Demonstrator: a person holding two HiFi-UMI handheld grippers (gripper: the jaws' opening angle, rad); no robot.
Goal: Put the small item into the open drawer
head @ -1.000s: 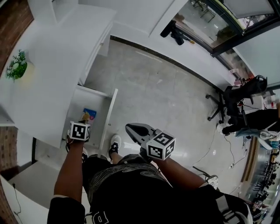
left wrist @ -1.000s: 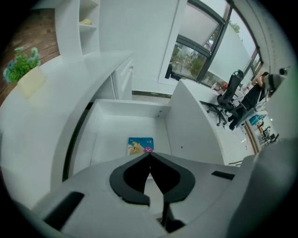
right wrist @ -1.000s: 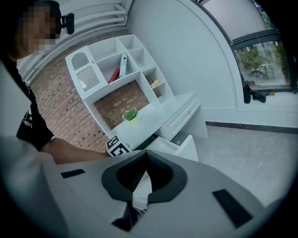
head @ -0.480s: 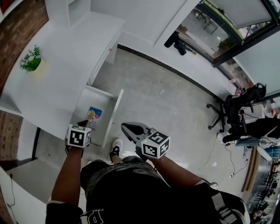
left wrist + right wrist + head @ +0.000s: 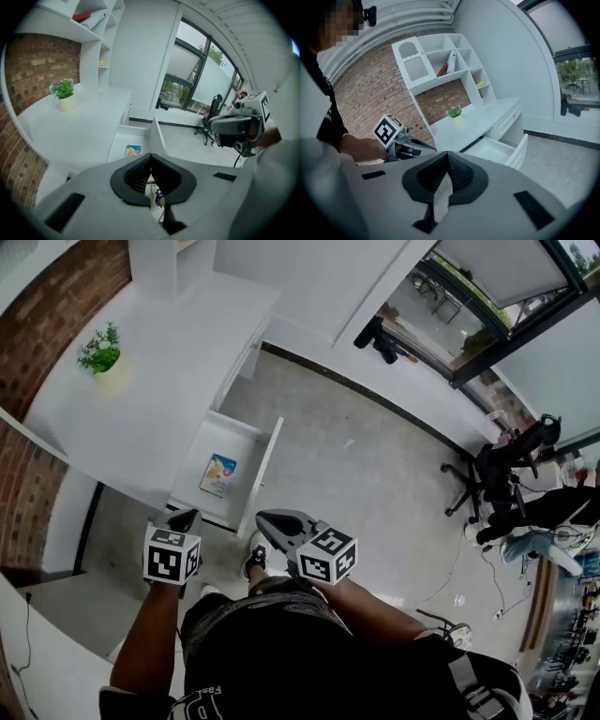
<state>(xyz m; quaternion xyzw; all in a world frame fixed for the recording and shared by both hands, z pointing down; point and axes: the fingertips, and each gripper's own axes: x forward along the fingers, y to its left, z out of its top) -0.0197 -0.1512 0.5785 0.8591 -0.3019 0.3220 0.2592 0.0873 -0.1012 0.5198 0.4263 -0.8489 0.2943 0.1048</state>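
Head view looks down on my two claws, side by side above the gray floor [image 5: 356, 456]. My left claw [image 5: 184, 519] is shut tight and has nothing in it. My right claw [image 5: 266, 519] is shut too, with its tips together, and it is empty as well. Both claws sit lower in the picture than the open drawer [image 5: 271, 468] and do not touch it. The small item [image 5: 217, 474], a flat packet with a bright picture, lies on the bottom of the drawer, near its middle. The drawer sticks out from the white counter [image 5: 159, 390]. A little green plant [image 5: 100, 350] in a pale pot stands on the counter, well apart from the drawer. In the left gripper view I see the packet in the drawer past my closed tips. In the right gripper view my left claw is at the left and the open drawer is at the right.
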